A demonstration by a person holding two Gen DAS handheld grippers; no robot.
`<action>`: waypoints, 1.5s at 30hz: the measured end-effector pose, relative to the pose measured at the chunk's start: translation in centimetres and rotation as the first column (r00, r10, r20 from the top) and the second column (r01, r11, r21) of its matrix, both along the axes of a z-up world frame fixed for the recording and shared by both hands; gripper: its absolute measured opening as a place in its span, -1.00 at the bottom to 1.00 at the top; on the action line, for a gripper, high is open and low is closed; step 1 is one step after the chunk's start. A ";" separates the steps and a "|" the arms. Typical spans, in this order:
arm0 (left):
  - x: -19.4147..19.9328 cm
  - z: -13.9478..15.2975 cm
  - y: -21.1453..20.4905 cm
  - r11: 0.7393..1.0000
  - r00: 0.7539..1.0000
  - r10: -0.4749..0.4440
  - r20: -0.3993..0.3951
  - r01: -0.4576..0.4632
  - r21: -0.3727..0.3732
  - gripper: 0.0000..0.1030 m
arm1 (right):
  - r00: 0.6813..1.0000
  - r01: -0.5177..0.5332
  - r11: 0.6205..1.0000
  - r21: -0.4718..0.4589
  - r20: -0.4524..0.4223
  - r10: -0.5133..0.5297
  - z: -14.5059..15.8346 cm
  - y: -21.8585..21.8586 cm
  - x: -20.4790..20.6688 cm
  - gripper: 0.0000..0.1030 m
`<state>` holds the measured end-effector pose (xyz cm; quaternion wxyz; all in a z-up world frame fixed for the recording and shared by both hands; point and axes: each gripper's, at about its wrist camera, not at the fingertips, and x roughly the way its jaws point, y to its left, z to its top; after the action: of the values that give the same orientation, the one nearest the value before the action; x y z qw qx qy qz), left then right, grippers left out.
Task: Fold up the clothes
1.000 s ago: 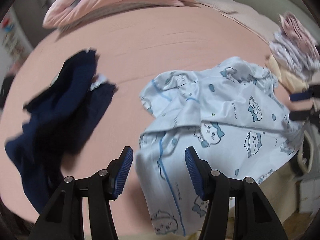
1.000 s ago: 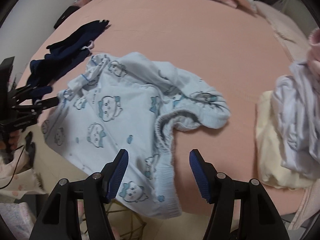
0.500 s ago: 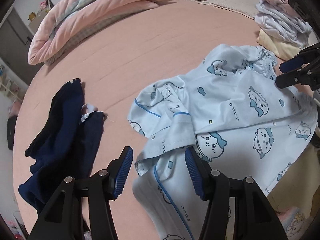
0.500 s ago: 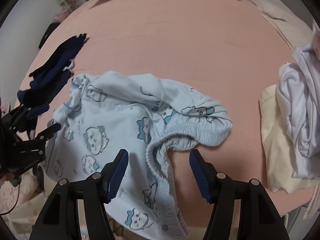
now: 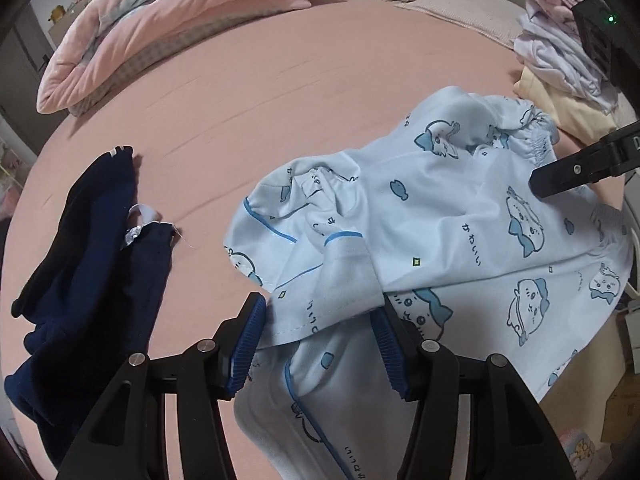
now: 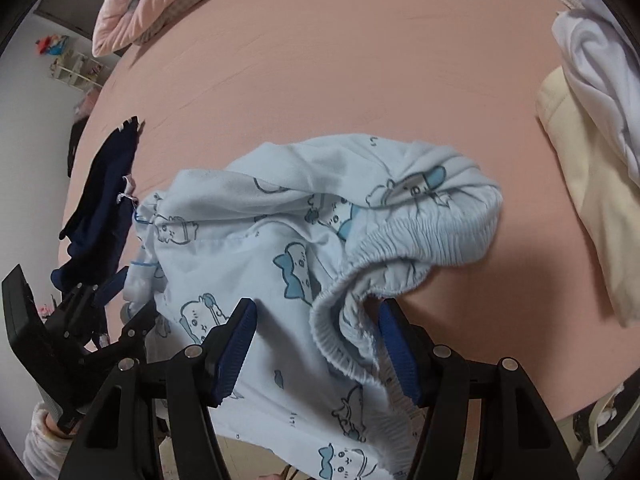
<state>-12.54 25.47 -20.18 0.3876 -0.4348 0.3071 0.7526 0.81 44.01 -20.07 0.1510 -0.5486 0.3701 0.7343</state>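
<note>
Folding barely begun. Light-blue printed pajama pants (image 5: 460,220) crumpled at near edge of bed (image 5: 280,100). Left tongs (image 5: 320,344) parted over a cuff, right tongs (image 6: 316,348) parted over waistband; nothing gripped. Navy garment (image 5: 92,248) also unfolded.

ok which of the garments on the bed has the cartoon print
The light blue pyjama garment with cartoon animals, lying between the plain navy garment and the white and cream pile.

Lying on one pink bed (image 5: 248,92): one light-blue printed pyjama garment (image 5: 460,224), one navy garment (image 5: 92,256), one folded quilt (image 5: 160,20), one side pile of clothes (image 5: 560,60).
</note>
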 end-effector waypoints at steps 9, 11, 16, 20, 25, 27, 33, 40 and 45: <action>-2.4 0.3 -1.7 0.988 0.982 0.090 0.167 -0.109 0.108 -0.61 | 1.000 0.014 0.999 0.041 -0.028 -0.013 -0.3 2.4 1.2 -0.13; -2.9 0.5 -1.9 0.985 0.979 0.110 0.174 -0.130 0.113 -0.69 | 1.000 0.007 1.000 0.028 -0.019 -0.007 -0.8 2.8 1.2 -0.20; -4.7 0.9 -2.5 0.970 0.961 0.170 0.218 -0.203 0.137 -0.74 | 0.998 -0.032 0.999 0.037 -0.049 0.034 -0.7 3.0 1.1 -0.51; -6.8 0.5 -2.9 0.959 0.947 0.208 0.245 -0.247 0.141 -0.79 | 0.996 -0.074 0.991 0.113 -0.041 0.079 -0.3 2.5 0.6 -0.69; -7.8 0.6 -3.8 0.945 0.928 0.238 0.286 -0.289 0.152 -0.80 | 0.994 -0.100 0.973 0.209 -0.014 0.105 0.1 2.0 0.1 -0.72; -8.0 0.8 -3.8 0.946 0.933 0.241 0.269 -0.287 0.149 -0.81 | 0.994 -0.111 0.962 0.248 0.005 0.113 0.3 2.1 0.1 -0.72; -9.1 1.5 -4.0 0.945 0.937 0.249 0.244 -0.291 0.151 -0.81 | 0.992 -0.129 0.936 0.327 0.038 0.124 0.7 2.4 -0.1 -0.73; -11.5 2.0 -4.9 0.925 0.925 0.299 0.235 -0.341 0.168 -0.84 | 0.985 -0.170 0.895 0.412 0.077 0.151 1.0 2.0 -0.6 -0.73; -11.2 1.9 -5.8 0.911 0.892 0.304 0.335 -0.375 0.170 -0.83 | 0.988 -0.150 0.904 0.400 0.042 0.145 1.1 2.2 -0.6 -0.73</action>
<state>-23.75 19.71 -18.27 0.3390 -0.5435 0.0739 0.7643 0.24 46.18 -18.98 0.2067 -0.5365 0.1679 0.8008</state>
